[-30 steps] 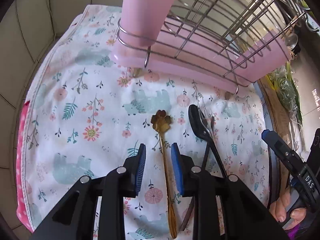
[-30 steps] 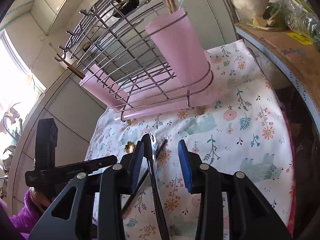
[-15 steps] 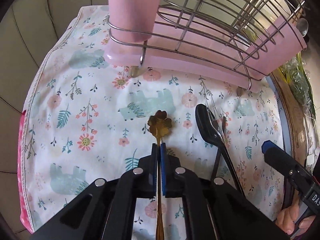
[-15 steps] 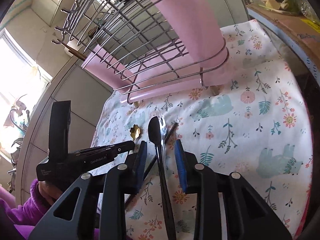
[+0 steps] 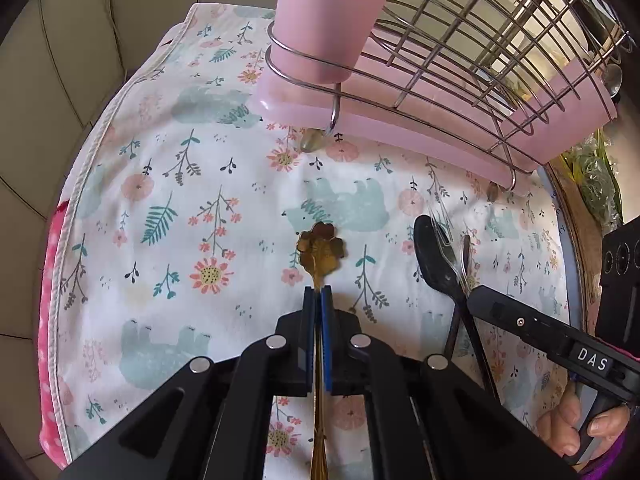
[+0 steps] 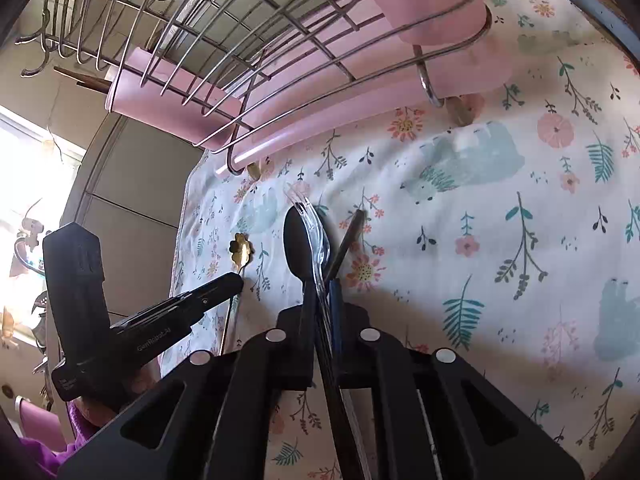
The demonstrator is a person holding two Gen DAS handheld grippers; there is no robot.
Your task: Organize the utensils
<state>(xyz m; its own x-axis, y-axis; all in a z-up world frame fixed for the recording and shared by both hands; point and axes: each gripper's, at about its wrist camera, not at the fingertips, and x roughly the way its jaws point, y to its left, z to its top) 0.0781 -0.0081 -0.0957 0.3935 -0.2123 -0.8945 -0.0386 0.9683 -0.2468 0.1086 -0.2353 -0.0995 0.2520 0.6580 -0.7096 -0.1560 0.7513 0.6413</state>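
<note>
Pink-trayed wire dish rack [image 5: 460, 92] stands at the back of the floral cloth [image 5: 192, 200], with a pink cup holder [image 5: 320, 20] at its corner. Right gripper [image 6: 322, 284] is clamped on the black spoon [image 6: 298, 244] and clear plastic fork [image 6: 314, 220] together; the fork may slip out on the lift, and a dark stick [image 6: 348, 240] alongside could drag. Left gripper [image 5: 317, 300] pinches the gold flower spoon [image 5: 320, 246] by its thin handle, so it could pivot.

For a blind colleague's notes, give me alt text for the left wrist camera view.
The left gripper is shut on a gold spoon lying on a floral cloth. A black spoon lies to its right, a pink dish rack behind.
</note>
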